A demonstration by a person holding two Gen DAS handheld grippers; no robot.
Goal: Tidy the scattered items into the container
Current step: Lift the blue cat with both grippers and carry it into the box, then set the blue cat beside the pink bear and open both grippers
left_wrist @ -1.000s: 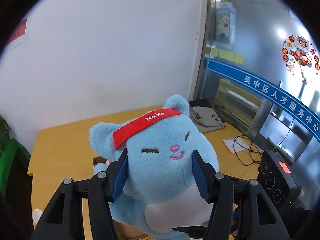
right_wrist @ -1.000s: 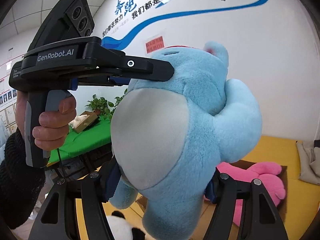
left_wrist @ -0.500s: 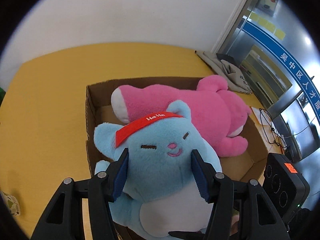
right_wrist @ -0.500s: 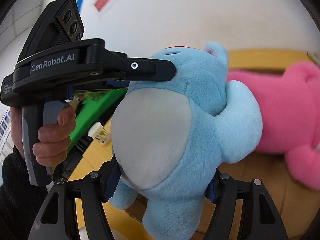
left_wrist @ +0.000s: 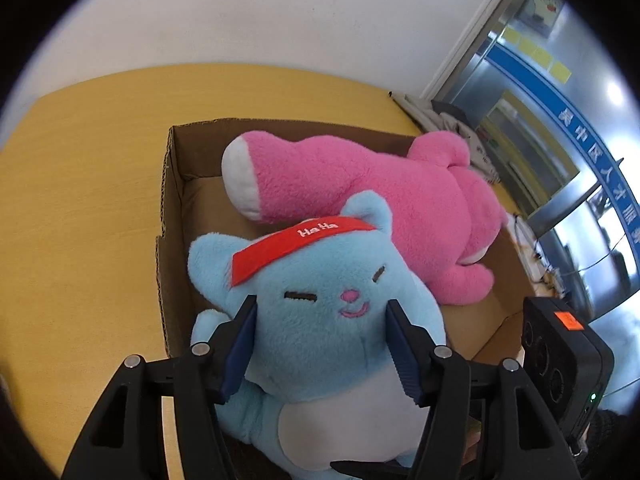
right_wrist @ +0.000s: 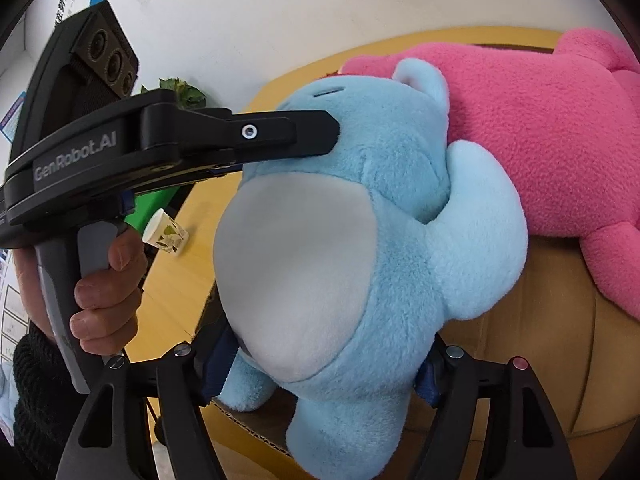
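A blue plush cat point(left_wrist: 320, 308) with a red "HaHa" headband is held by both grippers inside the front part of a brown cardboard box point(left_wrist: 170, 216). My left gripper point(left_wrist: 322, 344) is shut on its head at the cheeks. My right gripper point(right_wrist: 320, 376) is shut on its lower body point(right_wrist: 360, 272). A large pink plush point(left_wrist: 360, 200) lies in the box behind it and also shows in the right wrist view point(right_wrist: 560, 128).
The box stands on a yellow wooden table point(left_wrist: 80, 208) against a white wall. A paper cup point(right_wrist: 166, 233) lies on the table to the left. Folded cloth point(left_wrist: 452, 128) and cables point(left_wrist: 532, 252) sit at the right. Green furniture and a plant point(right_wrist: 180, 92) stand beyond the table.
Both grippers have lowered the blue plush cat from mid-air into the box, next to the pink plush. Both grips stay shut on it.
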